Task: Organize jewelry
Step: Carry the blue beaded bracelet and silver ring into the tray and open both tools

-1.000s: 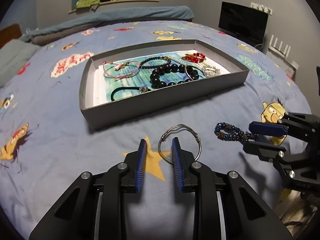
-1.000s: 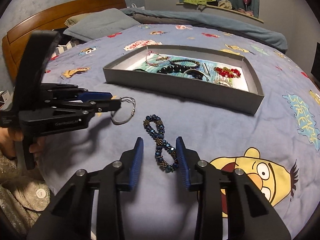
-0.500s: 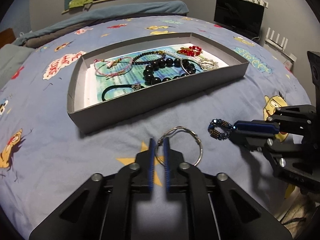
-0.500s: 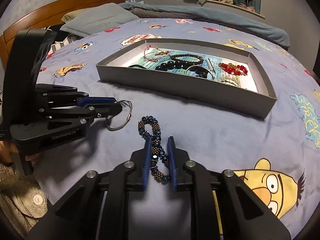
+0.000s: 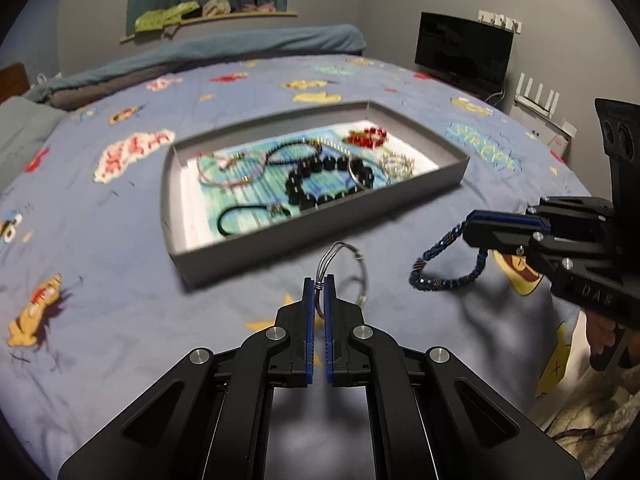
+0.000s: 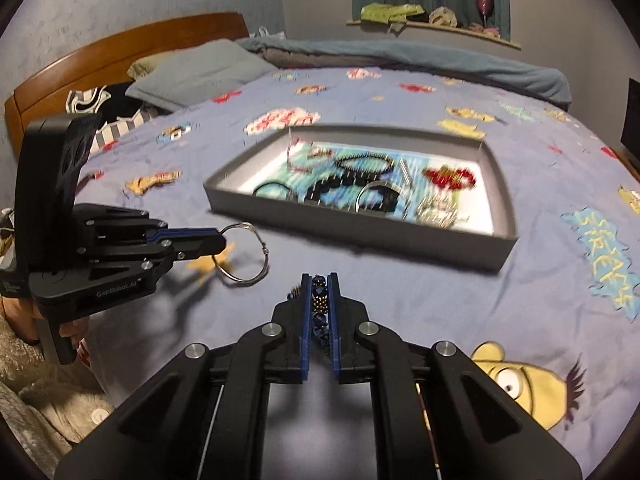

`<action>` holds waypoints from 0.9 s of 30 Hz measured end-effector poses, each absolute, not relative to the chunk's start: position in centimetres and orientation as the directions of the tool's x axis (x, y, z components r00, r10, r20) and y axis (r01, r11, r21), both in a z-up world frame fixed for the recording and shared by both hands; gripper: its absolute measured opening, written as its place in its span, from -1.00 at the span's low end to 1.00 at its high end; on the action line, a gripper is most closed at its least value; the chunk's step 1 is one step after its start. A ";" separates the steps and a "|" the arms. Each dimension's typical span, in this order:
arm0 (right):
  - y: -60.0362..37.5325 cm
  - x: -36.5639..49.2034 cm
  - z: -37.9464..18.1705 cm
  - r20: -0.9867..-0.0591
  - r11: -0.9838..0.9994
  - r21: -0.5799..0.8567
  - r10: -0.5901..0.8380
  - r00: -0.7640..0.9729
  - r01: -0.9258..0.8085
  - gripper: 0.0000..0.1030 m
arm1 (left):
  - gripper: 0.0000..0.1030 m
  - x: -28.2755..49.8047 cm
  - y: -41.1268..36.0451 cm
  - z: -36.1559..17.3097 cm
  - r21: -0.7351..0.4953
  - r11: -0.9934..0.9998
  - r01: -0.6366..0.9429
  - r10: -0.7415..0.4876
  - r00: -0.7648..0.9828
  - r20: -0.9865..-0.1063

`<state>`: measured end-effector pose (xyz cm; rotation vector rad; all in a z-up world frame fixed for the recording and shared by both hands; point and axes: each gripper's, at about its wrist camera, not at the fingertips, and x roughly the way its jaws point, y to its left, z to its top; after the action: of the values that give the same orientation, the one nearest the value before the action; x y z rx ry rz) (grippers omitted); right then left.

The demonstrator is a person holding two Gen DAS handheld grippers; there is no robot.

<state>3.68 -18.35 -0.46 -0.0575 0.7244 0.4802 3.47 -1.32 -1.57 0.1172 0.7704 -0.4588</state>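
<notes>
My left gripper (image 5: 319, 280) is shut on a silver wire bangle (image 5: 362, 264) and holds it above the bedspread; the bangle also shows in the right wrist view (image 6: 262, 254), hanging from the left gripper (image 6: 221, 240). My right gripper (image 6: 320, 280) is shut on a dark blue beaded bracelet (image 6: 320, 300), which dangles as a loop in the left wrist view (image 5: 444, 284) from the right gripper (image 5: 466, 232). A grey tray (image 5: 256, 248) ahead holds several pieces: a black bead bracelet (image 5: 320, 196), a red bead piece (image 5: 366, 136), pink cords (image 5: 224, 168).
The tray (image 6: 352, 226) sits mid-bed on a blue cartoon bedspread (image 5: 100, 280). A monitor (image 5: 464, 56) and a white router (image 5: 538, 96) stand off the bed's right side. Pillows (image 6: 200, 72) and a wooden headboard (image 6: 100, 64) are at the far left.
Both grippers closed on their pieces and lifted them off the bedspread. The bangle and the blue bracelet now hang in the air, nearer the tray.
</notes>
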 end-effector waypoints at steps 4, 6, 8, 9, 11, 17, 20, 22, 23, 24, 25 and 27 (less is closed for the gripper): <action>-18.9 4.2 1.4 -0.624 0.898 0.093 0.389 0.678 -0.430 -0.86 | -0.91 3.6 -0.6 0.1 -0.065 0.899 0.434 -0.360 0.646 -0.673; -19.2 4.6 2.3 -0.608 0.903 0.082 0.381 0.697 -0.422 -0.86 | -0.91 3.8 -0.1 0.9 -0.070 0.901 0.428 -0.364 0.656 -0.661; -19.7 5.2 3.2 -0.594 0.908 0.075 0.372 0.713 -0.412 -0.86 | -0.91 4.3 0.4 1.7 -0.070 0.908 0.414 -0.356 0.670 -0.652; -19.9 5.5 3.5 -0.588 0.912 0.072 0.367 0.721 -0.405 -0.86 | -0.91 4.8 0.8 2.2 -0.067 0.912 0.404 -0.348 0.679 -0.646; -20.4 6.3 4.3 -0.573 0.917 0.079 0.362 0.735 -0.390 -0.86 | -0.91 5.4 1.2 2.9 -0.071 0.918 0.391 -0.344 0.691 -0.636; -21.1 8.7 6.4 -0.539 0.927 0.089 0.352 0.765 -0.364 -0.86 | -0.91 8.6 2.3 4.1 -0.098 0.927 0.361 -0.338 0.696 -0.633; -20.7 10.2 6.9 -0.532 0.929 0.076 0.346 0.773 -0.363 -0.86 | -0.91 10.7 2.3 3.5 -0.119 0.930 0.348 -0.336 0.672 -0.660; -20.2 11.4 6.9 -0.529 0.930 0.060 0.339 0.778 -0.364 -0.86 | -0.91 12.1 2.1 2.7 -0.123 0.931 0.343 -0.331 0.657 -0.677; -20.0 11.9 6.7 -0.530 0.930 0.056 0.336 0.779 -0.364 -0.86 | -0.91 12.7 2.0 2.4 -0.123 0.932 0.340 -0.327 0.651 -0.685; -19.8 12.6 6.6 -0.533 0.930 0.053 0.334 0.777 -0.363 -0.86 | -0.91 13.4 1.8 1.9 -0.123 0.934 0.337 -0.323 0.643 -0.694; -19.6 13.5 6.4 -0.538 0.931 0.056 0.333 0.774 -0.361 -0.86 | -0.91 13.9 1.8 1.6 -0.128 0.933 0.335 -0.324 0.637 -0.699; -19.3 15.0 5.9 -0.545 0.930 0.067 0.337 0.768 -0.361 -0.86 | -0.91 14.8 1.5 1.0 -0.140 0.932 0.334 -0.330 0.624 -0.708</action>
<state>14.99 -19.34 5.92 -0.0422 0.5835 0.3792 14.83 1.55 1.04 0.0051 0.8117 -0.3810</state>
